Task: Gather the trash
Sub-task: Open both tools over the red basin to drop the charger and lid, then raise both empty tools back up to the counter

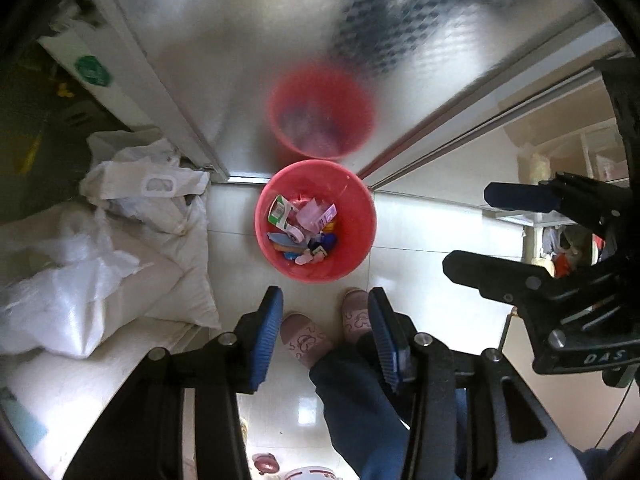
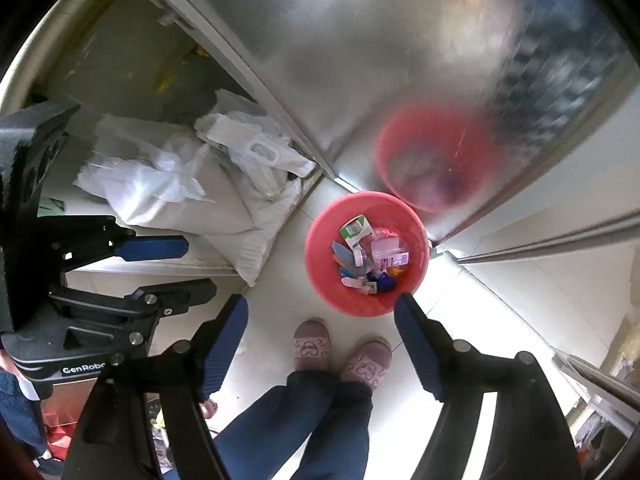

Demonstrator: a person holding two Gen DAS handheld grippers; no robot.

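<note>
1. On the floor at left lay white bags [image 1: 120, 216].
2. At centre, the red bin [image 1: 316, 222] stood on the floor against a metal door [image 1: 248, 60], trash [image 1: 304, 226] inside.
3. Left gripper [image 1: 322, 334] jaws stood partly open, empty, above slippers [image 1: 306, 340].
4. Right gripper [image 2: 322, 334] jaws gaped wider, empty.

1 bin [image 1: 360, 240], 2 slippers [image 1: 306, 338], maybe 2 sacks [image 1: 80, 312]

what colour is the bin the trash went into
The bin is a pinkish red plastic, holding mixed wrappers. It shows best in the left wrist view.
</note>
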